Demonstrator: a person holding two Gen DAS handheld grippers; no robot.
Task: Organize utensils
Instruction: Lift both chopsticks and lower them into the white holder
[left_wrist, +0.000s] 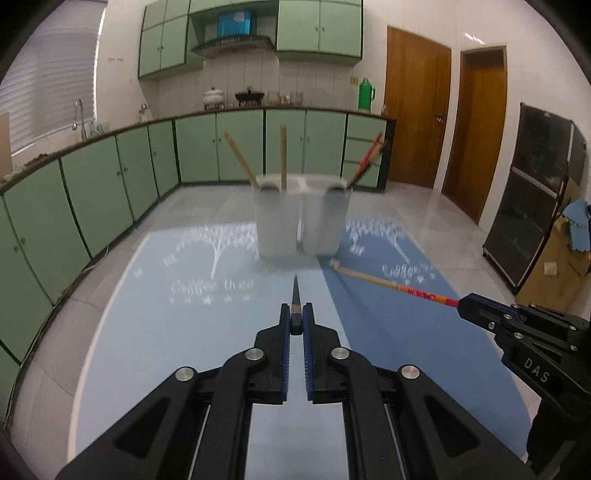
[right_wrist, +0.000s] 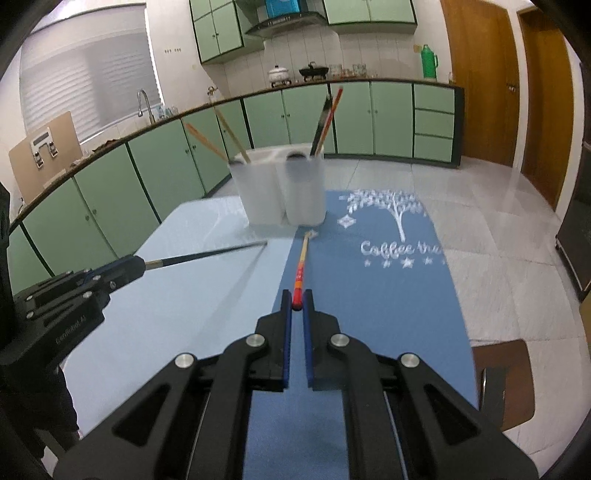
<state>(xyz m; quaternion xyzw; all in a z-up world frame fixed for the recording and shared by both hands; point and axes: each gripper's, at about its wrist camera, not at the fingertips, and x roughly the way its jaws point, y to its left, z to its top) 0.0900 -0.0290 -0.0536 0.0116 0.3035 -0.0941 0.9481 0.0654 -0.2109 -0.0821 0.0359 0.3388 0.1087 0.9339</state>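
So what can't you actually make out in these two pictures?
- Cup contents: both views; the frosted, blurred walls of the left cup and right cup hide the sticks' lower ends.
- Mat lettering: right view; cut short at the mat's right edge.
- Black chopstick: left view; it points away, so its length is unclear.
- Red chopstick: right view; its held end sits hidden between the right claw fingers.

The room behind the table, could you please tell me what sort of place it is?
Most likely a home kitchen: green cabinets run under a long counter, a sink faucet stands by the window, and a range hood hangs above cookware.
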